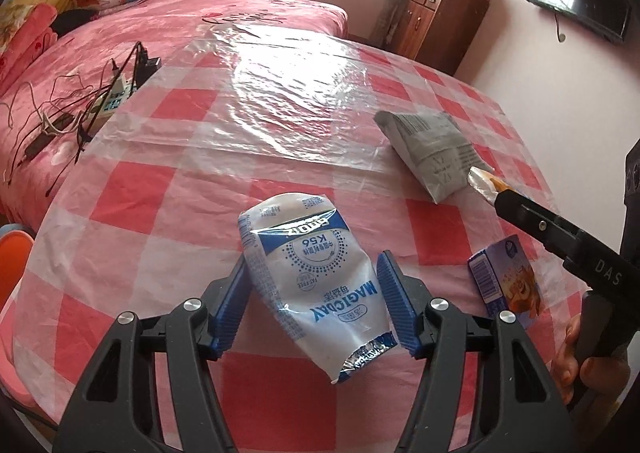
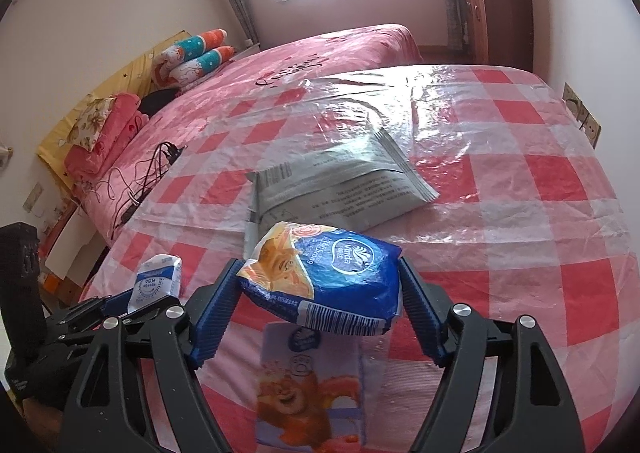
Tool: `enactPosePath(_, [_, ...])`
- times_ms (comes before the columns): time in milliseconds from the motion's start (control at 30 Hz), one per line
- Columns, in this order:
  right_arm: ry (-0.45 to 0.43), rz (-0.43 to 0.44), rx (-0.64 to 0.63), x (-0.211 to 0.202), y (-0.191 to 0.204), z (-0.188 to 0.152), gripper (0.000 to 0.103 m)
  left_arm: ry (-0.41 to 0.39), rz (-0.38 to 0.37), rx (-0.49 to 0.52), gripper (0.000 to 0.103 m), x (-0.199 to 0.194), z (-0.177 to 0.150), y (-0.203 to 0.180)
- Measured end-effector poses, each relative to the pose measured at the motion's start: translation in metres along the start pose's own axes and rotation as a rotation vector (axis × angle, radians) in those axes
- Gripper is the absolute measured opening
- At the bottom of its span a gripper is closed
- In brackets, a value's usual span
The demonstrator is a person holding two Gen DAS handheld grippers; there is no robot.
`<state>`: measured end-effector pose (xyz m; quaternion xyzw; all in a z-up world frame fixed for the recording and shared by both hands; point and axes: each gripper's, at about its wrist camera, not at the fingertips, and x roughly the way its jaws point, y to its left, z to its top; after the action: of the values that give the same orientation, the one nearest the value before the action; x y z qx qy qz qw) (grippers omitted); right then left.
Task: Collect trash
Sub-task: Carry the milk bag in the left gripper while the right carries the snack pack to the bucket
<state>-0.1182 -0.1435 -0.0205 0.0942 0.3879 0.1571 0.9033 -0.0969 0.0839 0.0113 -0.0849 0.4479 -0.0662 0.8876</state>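
- Left gripper (image 1: 314, 293) is gripping a white-and-blue milk pouch (image 1: 316, 277) between its blue ribbed pads; the pouch is standing lifted off the table, torn foil end toward the camera.
- Left pad is pressing on the pouch's side; the right pad is sitting at the opposite edge, contact there looking light.
- Right gripper (image 2: 320, 293) is clamping a blue tissue pack (image 2: 332, 281) across its width, both pads bearing on the pack's ends, jaws standing fairly wide around it.
- The tissue pack is hanging above the table, barcode edge facing the camera.
- Directly below it, a flat wrapper with a cartoon bear (image 2: 308, 389) is lying on the table.
- Table (image 1: 132, 197) is wearing a red-and-white checked plastic cloth with a glossy clear sheet over its far half.
- A grey printed bag (image 1: 432, 149) is resting on the cloth beyond both grippers, toward the right in the left wrist view, well apart from the milk pouch.
- In the left wrist view the right gripper is showing at the right edge, a hand (image 1: 580, 365) wrapping its handle.
- A pink bed (image 1: 160, 25) is standing just behind the table; a tangle of cables and a power strip (image 1: 108, 97) is lying on it near the table edge.
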Motion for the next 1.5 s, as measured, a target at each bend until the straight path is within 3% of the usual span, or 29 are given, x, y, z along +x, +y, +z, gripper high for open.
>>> enactPosePath(333, [0.022, 0.077, 0.031, 0.006, 0.019, 0.003, 0.077, -0.043, -0.032, -0.052, 0.064, -0.020, 0.001, 0.036])
enactPosePath(633, [0.016, 0.137, -0.040, 0.010, 0.064, 0.002, 0.077, -0.074, -0.051, -0.107, 0.064, -0.035, -0.003, 0.074])
enactPosePath(933, [0.084, 0.204, -0.083, 0.026, 0.107, -0.006, 0.077, -0.107, -0.049, -0.174, 0.064, -0.052, -0.009, 0.115])
enactPosePath(1233, [0.143, 0.281, -0.142, 0.038, 0.159, -0.010, 0.077, -0.148, -0.031, -0.242, 0.064, -0.073, -0.016, 0.158])
enactPosePath(1500, [0.176, 0.337, -0.226, 0.049, 0.212, -0.013, 0.077, -0.192, 0.028, -0.323, 0.064, -0.095, -0.028, 0.207])
